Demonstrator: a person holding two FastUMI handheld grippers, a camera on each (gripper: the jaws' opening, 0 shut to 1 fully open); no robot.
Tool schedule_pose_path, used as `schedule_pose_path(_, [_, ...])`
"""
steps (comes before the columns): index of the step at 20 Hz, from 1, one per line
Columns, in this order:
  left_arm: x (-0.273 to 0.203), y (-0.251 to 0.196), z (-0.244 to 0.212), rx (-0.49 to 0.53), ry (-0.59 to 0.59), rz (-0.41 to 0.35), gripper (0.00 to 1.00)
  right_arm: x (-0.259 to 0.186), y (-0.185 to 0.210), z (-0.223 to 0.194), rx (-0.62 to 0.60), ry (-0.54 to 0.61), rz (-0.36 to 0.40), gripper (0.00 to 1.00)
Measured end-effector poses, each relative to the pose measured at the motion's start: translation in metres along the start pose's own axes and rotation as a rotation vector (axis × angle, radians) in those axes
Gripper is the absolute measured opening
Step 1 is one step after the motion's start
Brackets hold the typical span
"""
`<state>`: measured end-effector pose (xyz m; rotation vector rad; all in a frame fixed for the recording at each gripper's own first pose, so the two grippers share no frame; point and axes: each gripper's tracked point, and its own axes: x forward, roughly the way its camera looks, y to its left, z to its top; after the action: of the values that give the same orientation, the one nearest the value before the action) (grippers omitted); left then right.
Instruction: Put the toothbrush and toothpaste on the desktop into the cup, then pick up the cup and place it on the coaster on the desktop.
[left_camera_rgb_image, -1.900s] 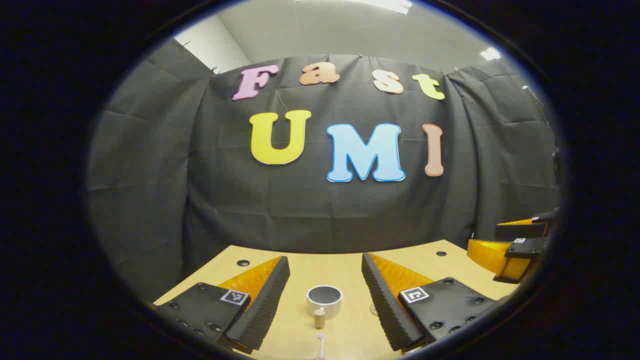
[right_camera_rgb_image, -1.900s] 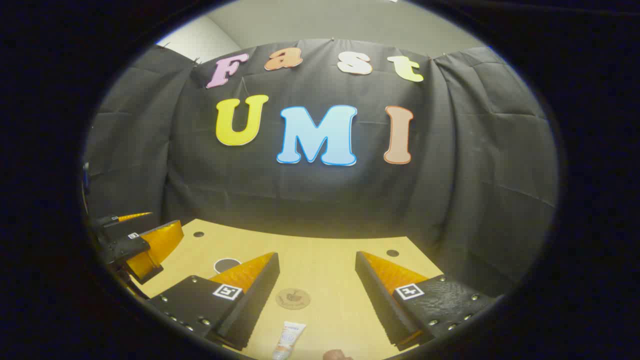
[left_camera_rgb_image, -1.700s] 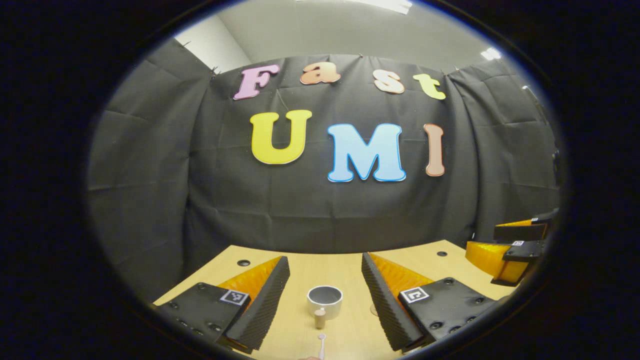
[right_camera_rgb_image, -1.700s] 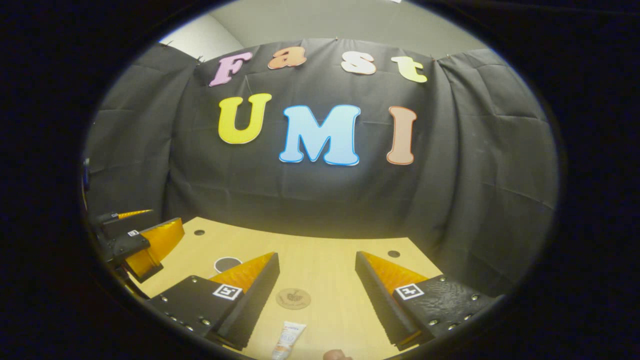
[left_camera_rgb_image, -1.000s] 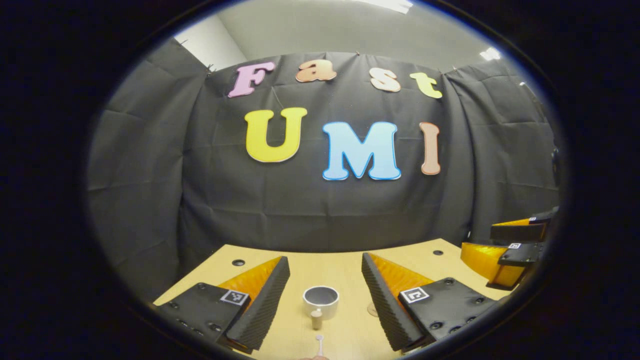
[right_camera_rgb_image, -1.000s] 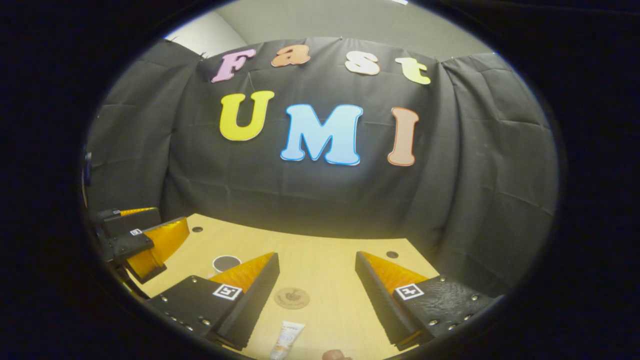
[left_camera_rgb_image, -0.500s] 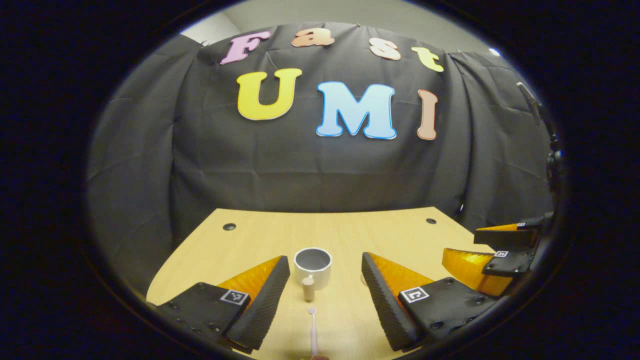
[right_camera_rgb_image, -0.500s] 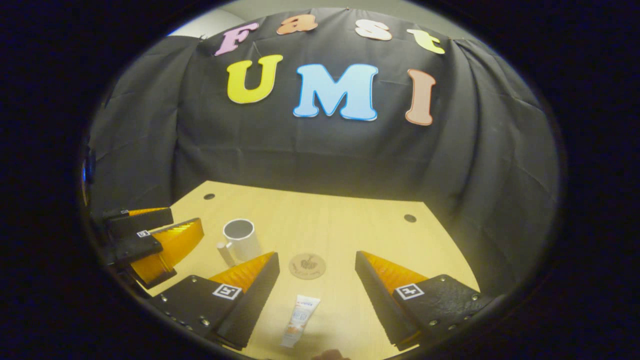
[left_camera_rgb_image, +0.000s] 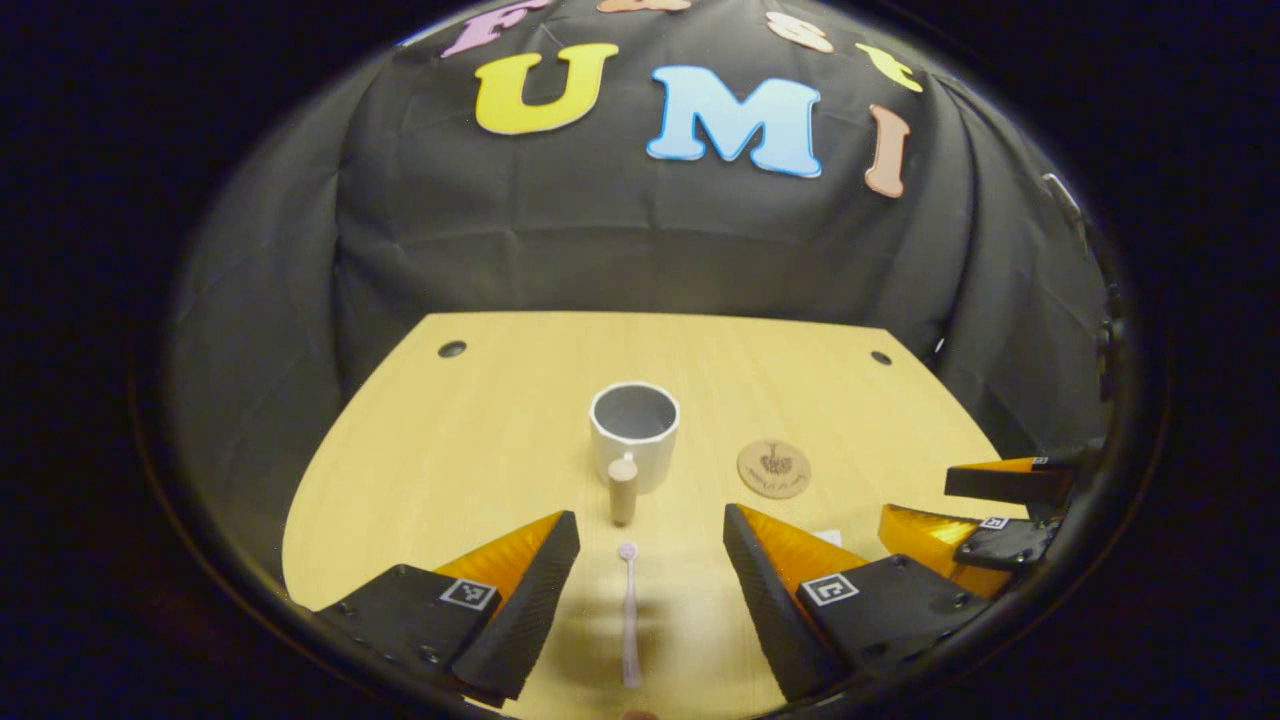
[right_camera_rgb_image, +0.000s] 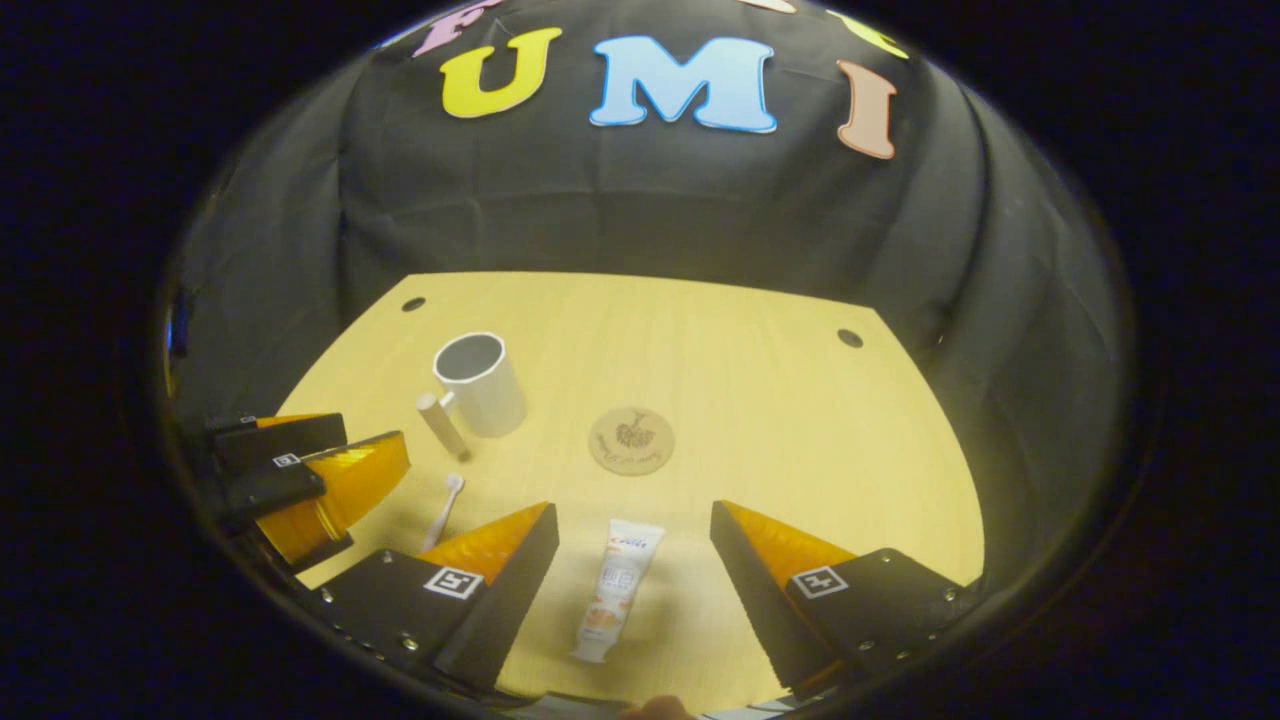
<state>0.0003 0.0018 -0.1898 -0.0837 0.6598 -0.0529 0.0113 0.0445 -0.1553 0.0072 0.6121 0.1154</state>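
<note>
A white cup (left_camera_rgb_image: 634, 433) with a wooden handle stands upright mid-table; the right gripper view has the cup (right_camera_rgb_image: 478, 384) at the left. A pale pink toothbrush (left_camera_rgb_image: 628, 612) lies flat between the fingers of my open left gripper (left_camera_rgb_image: 650, 610), head toward the cup. In the right gripper view the toothbrush (right_camera_rgb_image: 441, 513) lies at lower left. A white toothpaste tube (right_camera_rgb_image: 618, 586) lies between the fingers of my open right gripper (right_camera_rgb_image: 633, 590). The round wooden coaster (right_camera_rgb_image: 631, 440) sits bare beyond the tube; the left gripper view has the coaster (left_camera_rgb_image: 773, 468) right of the cup.
The light wooden table (left_camera_rgb_image: 480, 440) has small dark holes (left_camera_rgb_image: 452, 349) near its back corners and ends at the black cloth wall. The right gripper (left_camera_rgb_image: 985, 520) hangs at the right edge of the left gripper view; the left gripper (right_camera_rgb_image: 300, 480) sits at left in the right gripper view.
Both grippers have tilted downward, so more of the table, the cup, coaster, toothbrush and toothpaste has come into sight. Both stay open; nothing on the table has moved.
</note>
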Motion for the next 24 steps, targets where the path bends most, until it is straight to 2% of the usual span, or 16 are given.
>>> schedule_pose_path(1, [0.005, 0.002, -0.009, -0.007, 0.04, -0.001, 0.95, 0.004, 0.001, -0.005, 0.004, 0.029, 0.006, 0.99])
schedule_pose_path(5, [0.025, 0.006, -0.034, -0.012, 0.173, 0.003, 0.94, 0.024, 0.004, -0.025, 0.029, 0.144, 0.022, 0.96])
schedule_pose_path(6, [0.03, 0.009, -0.042, -0.008, 0.2, 0.007, 0.95, 0.028, 0.004, -0.029, 0.038, 0.168, 0.028, 0.99])
schedule_pose_path(9, [0.045, 0.01, -0.062, 0.0, 0.289, 0.011, 0.95, 0.039, 0.003, -0.044, 0.06, 0.254, 0.029, 0.97])
schedule_pose_path(15, [0.055, 0.015, -0.104, 0.007, 0.498, 0.03, 0.95, 0.06, 0.001, -0.068, 0.108, 0.398, 0.05, 0.98])
schedule_pose_path(21, [0.057, 0.016, -0.138, -0.018, 0.638, 0.027, 0.96, 0.071, 0.002, -0.085, 0.124, 0.495, 0.062, 0.98])
schedule_pose_path(24, [0.06, 0.021, -0.143, 0.005, 0.665, 0.044, 0.96, 0.075, 0.003, -0.091, 0.108, 0.525, 0.064, 0.98])
